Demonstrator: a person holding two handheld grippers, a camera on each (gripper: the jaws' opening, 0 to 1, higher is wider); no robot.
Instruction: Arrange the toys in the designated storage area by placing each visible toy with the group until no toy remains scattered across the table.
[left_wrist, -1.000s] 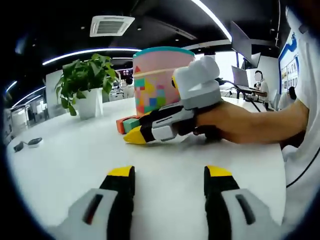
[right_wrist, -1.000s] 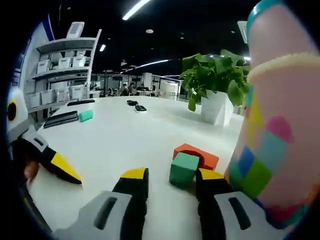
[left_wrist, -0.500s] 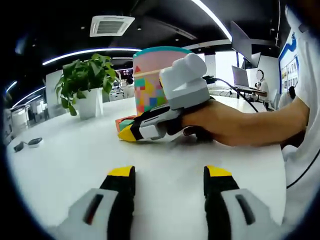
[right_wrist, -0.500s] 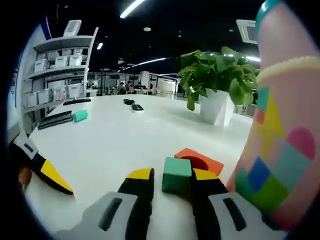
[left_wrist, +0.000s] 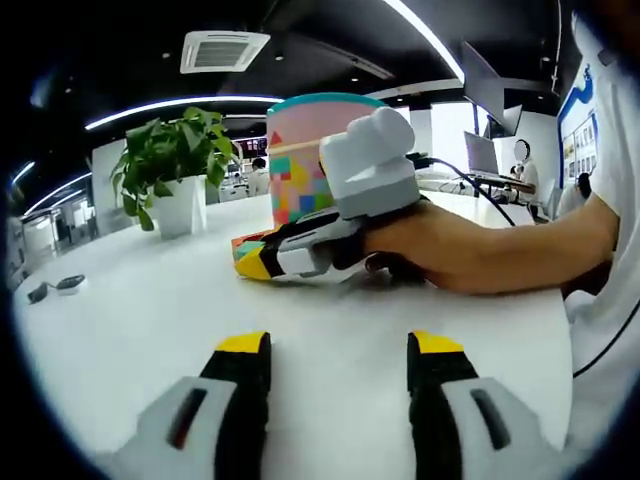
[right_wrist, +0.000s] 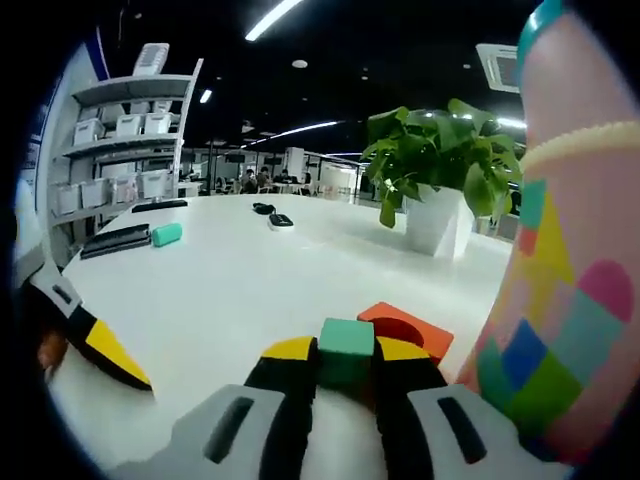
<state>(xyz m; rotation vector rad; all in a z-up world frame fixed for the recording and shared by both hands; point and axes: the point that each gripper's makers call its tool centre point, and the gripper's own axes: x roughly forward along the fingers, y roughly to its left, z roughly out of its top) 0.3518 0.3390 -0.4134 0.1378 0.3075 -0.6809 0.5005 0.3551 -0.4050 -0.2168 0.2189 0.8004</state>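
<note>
Lower half of small green cube block (right_wrist: 347, 345) hidden between jaws of right gripper (right_wrist: 338, 352). Orange arch-shaped block (right_wrist: 408, 327) partly covered behind. Tall pink patchwork-patterned container (right_wrist: 562, 260) cut off by right edge. Distant shelf bins too small to identify.

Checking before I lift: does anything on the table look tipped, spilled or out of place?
Nothing stands out. The right gripper is shut on the green block beside the orange block; the pink bucket and potted plant stand upright.
</note>
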